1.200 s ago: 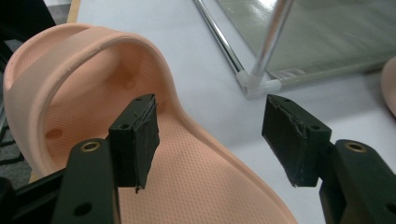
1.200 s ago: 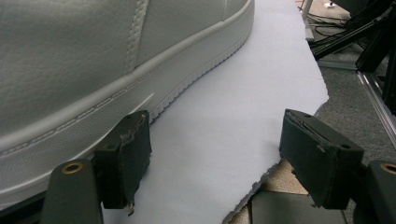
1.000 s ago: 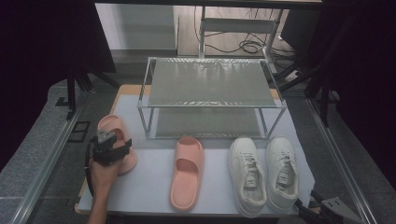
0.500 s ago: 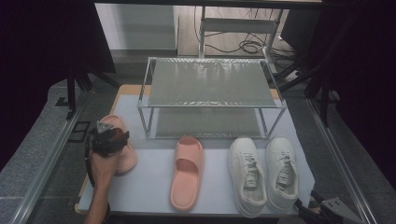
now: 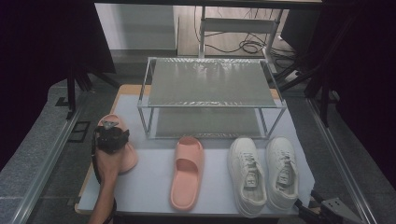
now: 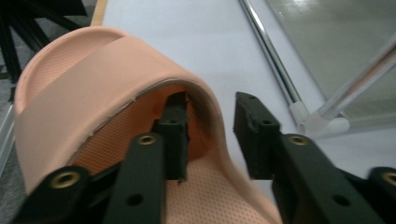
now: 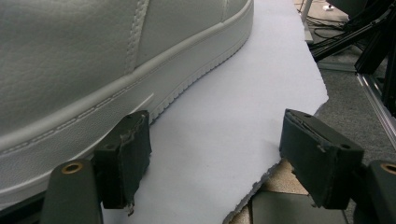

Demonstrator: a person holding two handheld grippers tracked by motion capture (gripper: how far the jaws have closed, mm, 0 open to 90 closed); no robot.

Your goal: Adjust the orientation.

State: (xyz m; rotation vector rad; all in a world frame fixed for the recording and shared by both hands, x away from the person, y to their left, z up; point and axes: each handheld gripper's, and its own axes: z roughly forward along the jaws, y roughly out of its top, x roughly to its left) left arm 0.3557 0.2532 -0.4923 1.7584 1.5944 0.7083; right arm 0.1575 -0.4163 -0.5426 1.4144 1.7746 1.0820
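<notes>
A pink slipper (image 5: 131, 159) lies at the left of the white mat, and my left gripper (image 5: 111, 138) sits over it. In the left gripper view the gripper (image 6: 210, 135) is open around the side of the slipper's strap (image 6: 107, 70): one jaw is inside under the strap, the other outside it. The second pink slipper (image 5: 187, 171) lies in the middle of the mat. A pair of white sneakers (image 5: 265, 173) stands at the right. My right gripper (image 7: 215, 158) is open at the mat's near right corner, its left jaw close beside a sneaker's sole (image 7: 93, 126).
A two-level metal rack (image 5: 210, 88) with mesh shelves stands behind the shoes, its lower shelf bare. The white mat (image 5: 149, 186) ends in a ragged edge (image 7: 280, 163) by my right gripper. Metal rails (image 5: 51, 158) run along both sides of the table.
My left gripper has moved slightly forward along the left slipper, away from the person. The shoes and the right gripper have not moved.
</notes>
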